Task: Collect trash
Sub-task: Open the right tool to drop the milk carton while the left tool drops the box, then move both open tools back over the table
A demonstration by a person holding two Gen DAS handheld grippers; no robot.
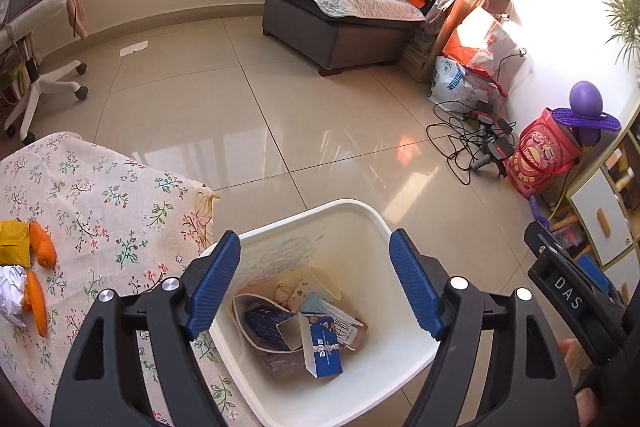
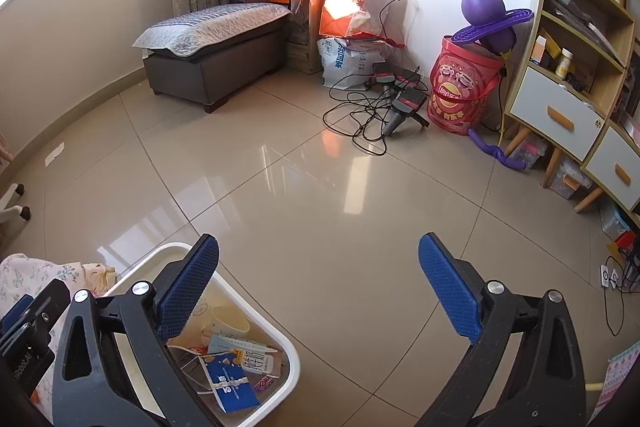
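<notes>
A white trash bin [image 1: 360,213] stands on the floor beside the table and holds a blue carton [image 1: 322,347], a paper cup and several wrappers. My left gripper [image 1: 316,269] is open and empty, right above the bin. On the floral tablecloth [image 1: 104,211] at the left lie a yellow wrapper [image 1: 14,241], crumpled white paper [image 1: 10,293] and two carrots [image 1: 42,243]. My right gripper [image 2: 318,279] is open and empty over the floor, just right of the bin [image 2: 290,359]. The blue carton [image 2: 232,385] shows there too.
A grey ottoman [image 1: 336,15] stands at the far wall. Bags, tangled cables [image 1: 468,143] and a red bucket [image 1: 536,159] sit at the right, by a shelf unit [image 2: 580,79]. A white office chair [image 1: 36,67] is at the left. A paper scrap [image 1: 134,47] lies on the tiles.
</notes>
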